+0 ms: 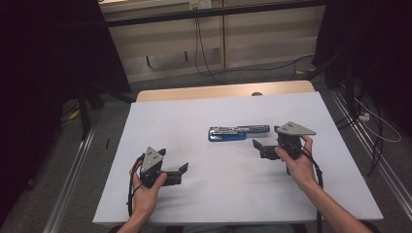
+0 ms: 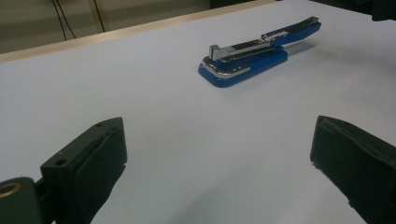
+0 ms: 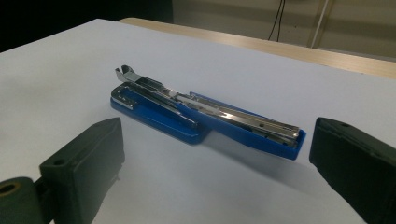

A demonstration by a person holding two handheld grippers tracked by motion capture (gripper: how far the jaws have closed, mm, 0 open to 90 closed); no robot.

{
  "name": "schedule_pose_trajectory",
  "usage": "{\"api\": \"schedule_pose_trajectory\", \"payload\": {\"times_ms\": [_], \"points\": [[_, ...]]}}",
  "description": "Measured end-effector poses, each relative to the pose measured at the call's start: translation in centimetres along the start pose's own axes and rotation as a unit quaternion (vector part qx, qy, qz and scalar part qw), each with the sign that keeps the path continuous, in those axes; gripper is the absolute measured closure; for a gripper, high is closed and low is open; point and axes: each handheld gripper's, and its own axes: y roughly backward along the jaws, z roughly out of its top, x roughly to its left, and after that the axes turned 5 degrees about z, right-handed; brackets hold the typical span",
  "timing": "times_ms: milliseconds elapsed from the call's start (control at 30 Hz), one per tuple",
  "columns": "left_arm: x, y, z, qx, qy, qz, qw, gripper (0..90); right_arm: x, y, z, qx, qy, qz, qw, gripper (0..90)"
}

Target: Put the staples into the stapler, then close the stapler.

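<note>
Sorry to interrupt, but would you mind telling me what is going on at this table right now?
A person sits at a white table holding a two-jaw gripper in each hand. A blue stapler, swung open so its metal parts show, lies flat near the middle. The right gripper is close beside it and the left gripper sits farther off; both have their jaws wide open and point towards it. Neither touches the stapler yet.

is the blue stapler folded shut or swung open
Swung open: the stapler lies flat on the white table, top arm laid out past its base, metal staple channel exposed.

White table (image 1: pixel 194 204); blue stapler (image 1: pixel 238 132) lying opened flat
</note>
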Motion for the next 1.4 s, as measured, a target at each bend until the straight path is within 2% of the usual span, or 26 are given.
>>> {"api": "schedule_pose_trajectory", "payload": {"times_ms": [167, 533, 600, 767, 900, 1033, 1133, 1400], "points": [[0.0, 0.0, 0.0, 0.002, 0.003, -0.003, 1.0000, 4.0, -0.2, 0.6, -0.3, 0.000, -0.004, -0.002, 1.0000, 2.6], [0.2, -0.5, -0.1, 0.011, 0.007, -0.008, 0.9999, 5.5, -1.3, 1.8, -0.8, -0.002, -0.006, -0.029, 0.9996, 2.7], [0.3, -0.5, -0.1, 0.011, 0.011, -0.011, 0.9998, 5.6, -1.6, 1.8, -0.9, -0.005, -0.013, -0.030, 0.9995, 2.9], [0.2, -0.7, 0.1, 0.008, 0.012, -0.007, 0.9999, 6.4, -1.9, 1.4, -1.0, 0.002, -0.005, -0.034, 0.9994, 3.6], [-0.1, -1.1, 0.6, -0.002, 0.007, -0.006, 1.0000, 6.5, -1.9, 1.1, -1.2, 0.004, -0.008, -0.022, 0.9997, 4.7], [-0.4, -1.7, 1.2, -0.007, 0.008, -0.018, 0.9998, 6.4, -1.8, 0.8, -1.1, 0.001, 0.001, -0.016, 0.9999, 5.1], [-0.7, -2.2, 1.5, -0.010, 0.002, -0.020, 0.9997, 6.1, -1.8, 0.7, -1.1, 0.004, 0.003, -0.012, 0.9999, 5.7], [-0.8, -3.9, 1.9, -0.016, 0.002, -0.033, 0.9993, 5.0, -1.9, 0.7, -1.0, 0.000, 0.010, -0.008, 0.9999, 14.5]]}}
